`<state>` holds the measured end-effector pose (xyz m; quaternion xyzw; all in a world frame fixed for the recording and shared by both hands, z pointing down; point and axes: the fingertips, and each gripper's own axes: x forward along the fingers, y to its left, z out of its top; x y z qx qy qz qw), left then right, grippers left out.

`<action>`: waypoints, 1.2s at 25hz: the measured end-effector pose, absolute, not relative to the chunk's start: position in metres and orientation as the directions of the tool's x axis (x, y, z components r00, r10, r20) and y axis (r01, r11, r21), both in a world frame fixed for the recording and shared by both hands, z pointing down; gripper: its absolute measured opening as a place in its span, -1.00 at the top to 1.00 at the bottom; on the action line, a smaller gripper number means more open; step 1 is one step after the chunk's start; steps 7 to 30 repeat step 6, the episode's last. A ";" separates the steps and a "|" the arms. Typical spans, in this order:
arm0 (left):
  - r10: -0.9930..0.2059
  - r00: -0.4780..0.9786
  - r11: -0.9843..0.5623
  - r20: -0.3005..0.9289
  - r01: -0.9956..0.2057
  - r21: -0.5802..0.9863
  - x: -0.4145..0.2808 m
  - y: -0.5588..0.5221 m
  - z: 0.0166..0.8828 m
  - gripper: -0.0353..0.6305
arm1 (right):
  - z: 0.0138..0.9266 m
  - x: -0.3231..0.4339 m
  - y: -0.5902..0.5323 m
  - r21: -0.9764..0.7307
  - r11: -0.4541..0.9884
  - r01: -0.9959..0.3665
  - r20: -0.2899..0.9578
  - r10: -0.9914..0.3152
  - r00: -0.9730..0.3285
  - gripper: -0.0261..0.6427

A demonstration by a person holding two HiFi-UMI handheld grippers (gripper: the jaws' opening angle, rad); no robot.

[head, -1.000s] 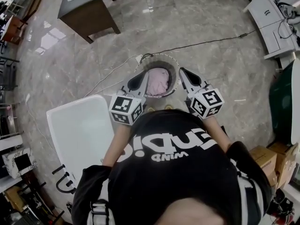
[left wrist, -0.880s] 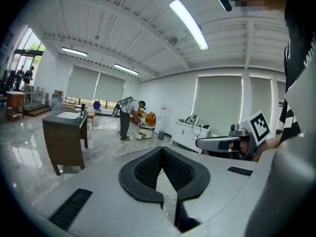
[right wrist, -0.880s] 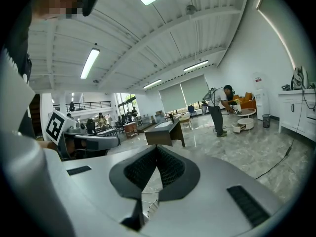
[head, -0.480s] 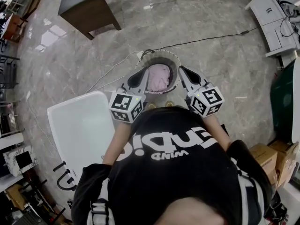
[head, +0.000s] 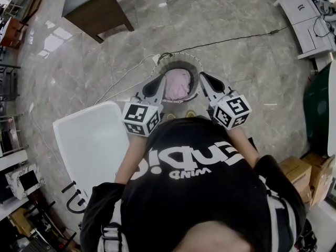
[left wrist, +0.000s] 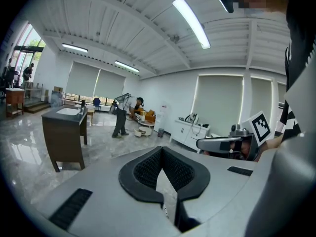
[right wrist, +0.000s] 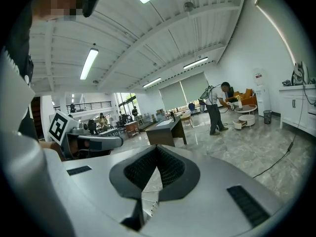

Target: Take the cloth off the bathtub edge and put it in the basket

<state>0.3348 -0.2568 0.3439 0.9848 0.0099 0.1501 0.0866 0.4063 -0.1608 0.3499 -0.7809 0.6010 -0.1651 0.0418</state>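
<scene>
Marble floor, and the crumpled pink cloth (head: 177, 84) already sits in the round dark basket (head: 184, 66). Left tongs (head: 160, 82) and right tongs (head: 203, 78) flank it, both closed tight and empty, so the job looks done.

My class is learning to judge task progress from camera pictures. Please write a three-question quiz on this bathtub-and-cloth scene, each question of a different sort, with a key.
1. True or false: the pink cloth lies inside the basket.
2. The left gripper is: A) open, B) shut and empty, C) shut on the cloth.
3. Which white fixture stands on the floor at the person's left side?

Key: 1 true. 2 B. 3 the bathtub.
</scene>
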 end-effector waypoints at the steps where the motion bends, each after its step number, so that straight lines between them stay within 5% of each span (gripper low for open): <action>1: 0.045 0.954 -0.984 0.295 -0.008 0.176 0.335 -0.258 0.345 0.85 | 0.351 0.407 -0.162 -0.265 -0.274 -0.925 0.208 -0.953 0.222 0.89; 30: 0.051 0.953 -0.983 0.300 -0.005 0.184 0.342 -0.257 0.347 0.85 | 0.352 0.412 -0.163 -0.270 -0.274 -0.923 0.212 -0.952 0.220 0.89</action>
